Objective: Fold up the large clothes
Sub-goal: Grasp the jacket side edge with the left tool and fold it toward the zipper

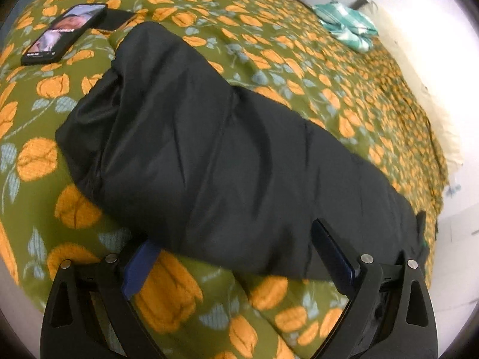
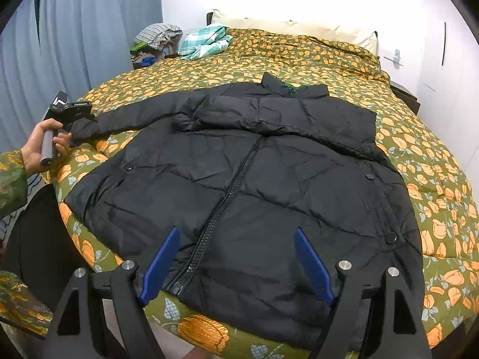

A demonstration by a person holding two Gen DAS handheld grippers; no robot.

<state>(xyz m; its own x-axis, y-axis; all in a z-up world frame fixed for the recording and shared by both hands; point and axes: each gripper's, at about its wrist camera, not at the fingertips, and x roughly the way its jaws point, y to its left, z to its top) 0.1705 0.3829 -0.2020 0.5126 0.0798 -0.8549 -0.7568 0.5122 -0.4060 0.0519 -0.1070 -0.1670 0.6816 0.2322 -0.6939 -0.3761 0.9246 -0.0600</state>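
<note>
A black puffer jacket (image 2: 248,179) lies front up on the bed, zipped, collar toward the pillows. Its right sleeve is folded across the chest; its left sleeve (image 1: 209,149) stretches out to the left. My left gripper (image 1: 233,242) is open, its fingers either side of the sleeve's cuff end, low over the bed; it also shows in the right wrist view (image 2: 71,113), held by a hand at the sleeve's end. My right gripper (image 2: 236,239) is open and empty above the jacket's hem near the zip.
The bed has a green cover with orange flowers (image 2: 419,164). A phone (image 1: 64,33) lies on it beyond the sleeve. A teal checked cloth (image 2: 206,42) and pillows (image 2: 299,28) lie at the head. Blue curtains (image 2: 74,36) hang left.
</note>
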